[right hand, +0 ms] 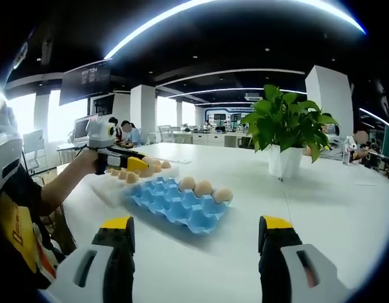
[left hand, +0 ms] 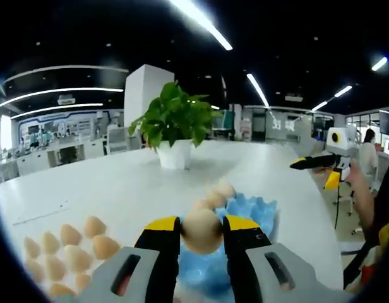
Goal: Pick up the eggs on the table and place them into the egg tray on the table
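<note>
Beige loose eggs (left hand: 62,252) lie at the far left on the white table (left hand: 87,183), beside your left gripper (left hand: 201,230), whose jaws are closed on one egg (left hand: 201,231). Directly below and ahead of that egg is the blue egg tray (left hand: 254,211), already with eggs (right hand: 204,188) along its far edge. Your right gripper (right hand: 196,237) is wide open and holds nothing, near the tray. I judge the left one only needs to lower the egg into a free cup.
</note>
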The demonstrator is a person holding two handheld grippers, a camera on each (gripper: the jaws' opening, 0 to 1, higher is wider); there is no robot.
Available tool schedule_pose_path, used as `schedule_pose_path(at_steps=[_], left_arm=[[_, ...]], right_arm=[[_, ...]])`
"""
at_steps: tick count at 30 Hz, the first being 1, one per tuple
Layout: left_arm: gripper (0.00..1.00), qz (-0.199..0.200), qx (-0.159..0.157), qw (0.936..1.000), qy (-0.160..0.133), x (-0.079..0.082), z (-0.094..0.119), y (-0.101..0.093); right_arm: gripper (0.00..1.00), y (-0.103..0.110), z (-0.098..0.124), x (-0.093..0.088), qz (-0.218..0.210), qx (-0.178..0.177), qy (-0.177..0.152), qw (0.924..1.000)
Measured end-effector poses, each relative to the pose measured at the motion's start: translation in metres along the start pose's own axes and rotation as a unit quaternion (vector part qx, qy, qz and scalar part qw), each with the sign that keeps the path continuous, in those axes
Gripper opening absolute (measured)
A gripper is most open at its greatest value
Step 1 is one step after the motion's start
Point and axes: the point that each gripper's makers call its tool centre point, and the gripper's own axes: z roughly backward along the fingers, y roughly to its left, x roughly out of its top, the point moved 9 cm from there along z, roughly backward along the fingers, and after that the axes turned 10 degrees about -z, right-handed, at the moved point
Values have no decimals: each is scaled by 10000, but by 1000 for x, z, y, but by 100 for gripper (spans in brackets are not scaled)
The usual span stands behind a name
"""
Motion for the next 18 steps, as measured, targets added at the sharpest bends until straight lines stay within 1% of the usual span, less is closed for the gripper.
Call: schedule_pose_path(at_steps=[7,18], left_arm=[[26,3,38,9999,163,-1,-25,7],[26,24,-6,9990,454,-7,-49,15]], right_arm=[[84,-1,1,-1,-6,-24,21,10000],[84,-1,-2,-3,-11,2,28,10000]])
